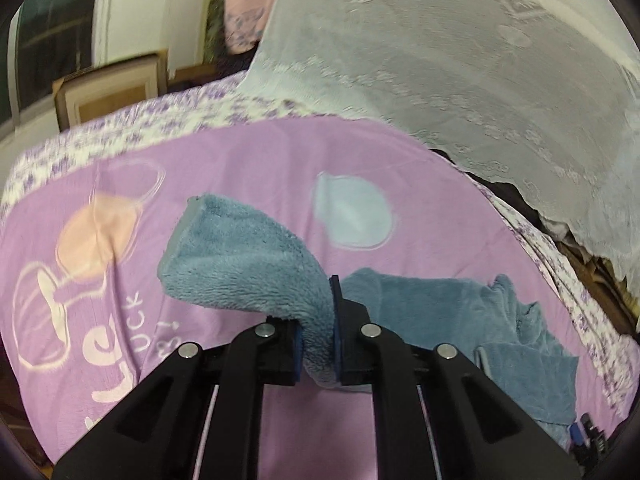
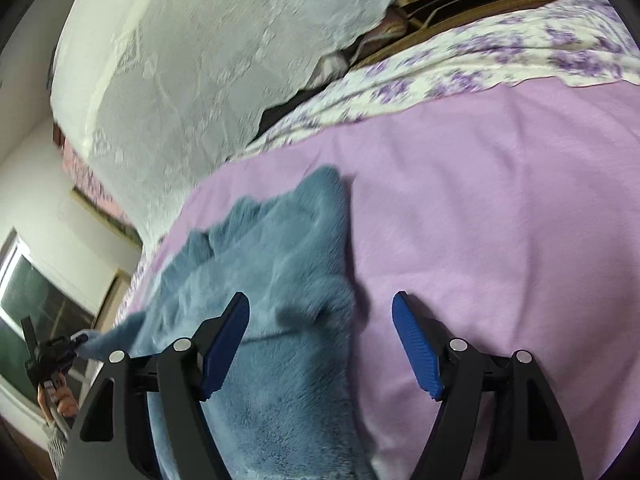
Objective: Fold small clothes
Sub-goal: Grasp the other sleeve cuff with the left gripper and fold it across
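Note:
A fluffy blue-grey small garment (image 1: pixel 420 304) lies on a lilac blanket (image 1: pixel 248 168). My left gripper (image 1: pixel 318 332) is shut on one end of it, and the pinched part (image 1: pixel 240 256) stands up and leans left above the blanket. In the right wrist view the same garment (image 2: pixel 276 280) spreads under and ahead of my right gripper (image 2: pixel 320 312), which is open and empty, its left pad over the fabric and its right pad over bare blanket (image 2: pixel 500 220). The left gripper (image 2: pixel 52 354) shows far left there, holding the garment's tip.
A white lace cover (image 1: pixel 460 52) hangs over furniture behind the bed. A purple-flowered sheet (image 2: pixel 500 56) borders the blanket. A framed picture (image 1: pixel 112 92) leans on the wall at the left. A window (image 2: pixel 36 296) is at the far left.

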A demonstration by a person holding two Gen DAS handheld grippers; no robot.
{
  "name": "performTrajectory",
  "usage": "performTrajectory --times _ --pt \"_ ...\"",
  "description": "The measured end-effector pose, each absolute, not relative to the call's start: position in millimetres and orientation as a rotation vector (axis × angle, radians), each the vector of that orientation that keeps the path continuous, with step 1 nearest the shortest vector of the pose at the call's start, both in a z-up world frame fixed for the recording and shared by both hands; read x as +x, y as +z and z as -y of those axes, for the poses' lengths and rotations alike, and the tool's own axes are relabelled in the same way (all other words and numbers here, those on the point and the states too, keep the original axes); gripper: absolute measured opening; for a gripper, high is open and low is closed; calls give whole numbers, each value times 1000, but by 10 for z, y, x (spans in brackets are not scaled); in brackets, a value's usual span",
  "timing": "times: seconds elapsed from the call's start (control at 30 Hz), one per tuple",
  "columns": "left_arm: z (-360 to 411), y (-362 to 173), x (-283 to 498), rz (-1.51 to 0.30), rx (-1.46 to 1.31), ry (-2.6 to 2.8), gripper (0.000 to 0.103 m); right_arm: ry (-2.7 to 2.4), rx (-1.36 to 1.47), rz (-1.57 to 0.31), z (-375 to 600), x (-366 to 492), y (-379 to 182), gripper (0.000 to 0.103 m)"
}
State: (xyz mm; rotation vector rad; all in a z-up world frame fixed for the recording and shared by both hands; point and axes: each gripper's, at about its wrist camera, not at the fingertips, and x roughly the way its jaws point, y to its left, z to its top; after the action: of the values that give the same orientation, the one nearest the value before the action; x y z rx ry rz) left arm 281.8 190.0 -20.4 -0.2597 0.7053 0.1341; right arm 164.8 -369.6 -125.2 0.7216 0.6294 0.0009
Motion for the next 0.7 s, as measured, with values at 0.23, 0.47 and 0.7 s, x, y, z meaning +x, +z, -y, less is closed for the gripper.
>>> performTrajectory --times 0.23,0.47,0.7 --pt "-1263 68 2802 -665 -137 98 9 -112 761 -568 4097 1579 -1186 74" --pt "-573 245 2802 -639 -43 31 9 -134 829 -579 4292 1576 -1295 74" --pt "140 258 2844 -634 12 -36 9 -139 772 -590 4211 1621 -1285 74"
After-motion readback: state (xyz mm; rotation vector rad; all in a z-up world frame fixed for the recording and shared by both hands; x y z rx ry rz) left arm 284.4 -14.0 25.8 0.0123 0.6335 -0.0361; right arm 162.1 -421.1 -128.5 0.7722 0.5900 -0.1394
